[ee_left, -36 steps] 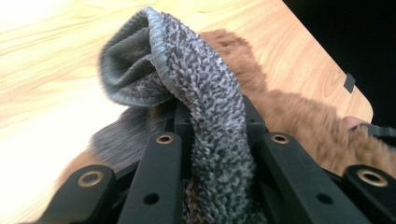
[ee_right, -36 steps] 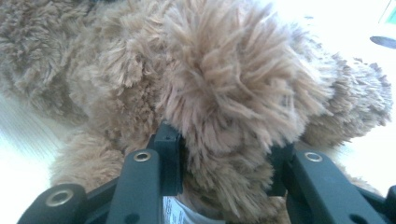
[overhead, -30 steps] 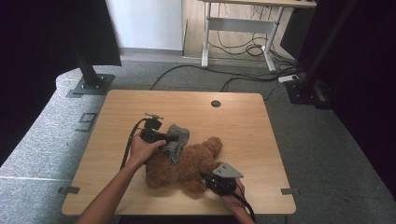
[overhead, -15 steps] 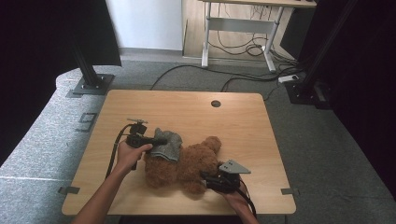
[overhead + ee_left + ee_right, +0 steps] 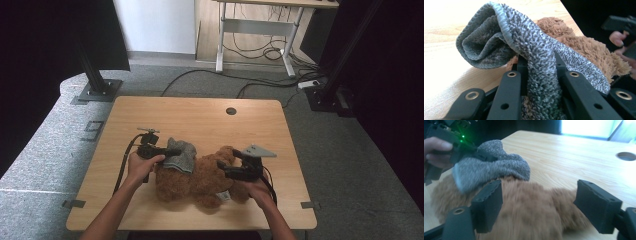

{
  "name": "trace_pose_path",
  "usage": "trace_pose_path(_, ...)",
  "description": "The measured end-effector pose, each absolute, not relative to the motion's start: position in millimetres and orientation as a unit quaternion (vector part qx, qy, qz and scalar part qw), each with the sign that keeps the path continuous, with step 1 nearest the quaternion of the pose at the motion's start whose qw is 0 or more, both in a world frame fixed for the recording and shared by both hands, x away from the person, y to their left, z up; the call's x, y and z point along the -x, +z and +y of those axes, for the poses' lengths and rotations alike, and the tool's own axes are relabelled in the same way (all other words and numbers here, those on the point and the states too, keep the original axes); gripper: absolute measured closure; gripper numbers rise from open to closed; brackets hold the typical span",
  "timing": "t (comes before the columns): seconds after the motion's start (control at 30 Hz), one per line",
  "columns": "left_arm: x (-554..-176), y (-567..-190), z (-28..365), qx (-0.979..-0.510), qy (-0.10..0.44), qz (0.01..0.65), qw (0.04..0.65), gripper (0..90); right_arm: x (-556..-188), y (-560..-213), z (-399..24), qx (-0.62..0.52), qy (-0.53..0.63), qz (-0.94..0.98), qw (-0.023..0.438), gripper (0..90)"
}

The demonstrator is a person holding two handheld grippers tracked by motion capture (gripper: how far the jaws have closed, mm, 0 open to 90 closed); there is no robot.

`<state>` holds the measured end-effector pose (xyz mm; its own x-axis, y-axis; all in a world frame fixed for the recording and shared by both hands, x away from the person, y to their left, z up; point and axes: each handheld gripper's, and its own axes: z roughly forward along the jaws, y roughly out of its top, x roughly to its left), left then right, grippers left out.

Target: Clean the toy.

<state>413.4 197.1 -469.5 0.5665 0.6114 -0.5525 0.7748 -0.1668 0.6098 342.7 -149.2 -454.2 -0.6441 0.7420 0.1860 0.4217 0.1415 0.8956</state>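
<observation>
Left gripper clamps the grey knit sock; the sock's soft, light, floppy, drapes over the brown teddy bear just ahead; right gripper jaws just opened wide over the plush bear, holding nothing; best pinch at the sock's cuff edge.

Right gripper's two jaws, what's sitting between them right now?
In the right gripper view, the brown teddy bear's fur lies between the open jaws of the right gripper; the pads stand clear of it.

1 teddy bear, 1 grey sock, 2 claws, 1 table.
</observation>
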Motion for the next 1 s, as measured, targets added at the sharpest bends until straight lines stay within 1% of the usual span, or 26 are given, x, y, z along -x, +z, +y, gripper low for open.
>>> trace_pose_path(0.1,-413.0,-469.4,197.2,-0.758,-0.090,0.457,0.456,75.1,-363.7,-453.6,-132.3,-0.393,0.501,0.760,0.131,18.1)
trace_pose_path(0.23,-412.3,-469.7,197.8,-0.758,-0.091,0.456,0.457,75.1,-375.9,-469.6,-112.5,-0.388,0.455,0.797,0.091,13.5)
trace_pose_path(0.3,-411.5,-470.2,197.6,-0.759,-0.094,0.454,0.457,75.0,-377.6,-480.9,-108.1,-0.391,0.446,0.803,0.053,12.8)
trace_pose_path(0.4,-410.4,-471.1,196.6,-0.758,-0.095,0.453,0.459,75.0,-376.5,-488.3,-110.8,-0.410,0.449,0.794,0.025,15.0)
trace_pose_path(0.47,-410.2,-471.6,195.6,-0.758,-0.099,0.451,0.460,74.9,-373.1,-490.7,-111.3,-0.410,0.444,0.796,0.021,18.8)
trace_pose_path(0.63,-408.5,-473.0,193.1,-0.761,-0.101,0.447,0.458,74.8,-361.7,-495.4,-111.1,-0.405,0.447,0.798,0.019,31.7)
trace_pose_path(0.87,-408.3,-473.3,196.5,-0.759,-0.097,0.452,0.459,74.6,-357.5,-496.4,-114.7,-0.399,0.472,0.786,0.023,57.4)
trace_pose_path(1.0,-409.4,-471.6,198.5,-0.755,-0.092,0.453,0.465,74.3,-358.3,-495.4,-117.2,-0.402,0.490,0.773,0.026,64.7)
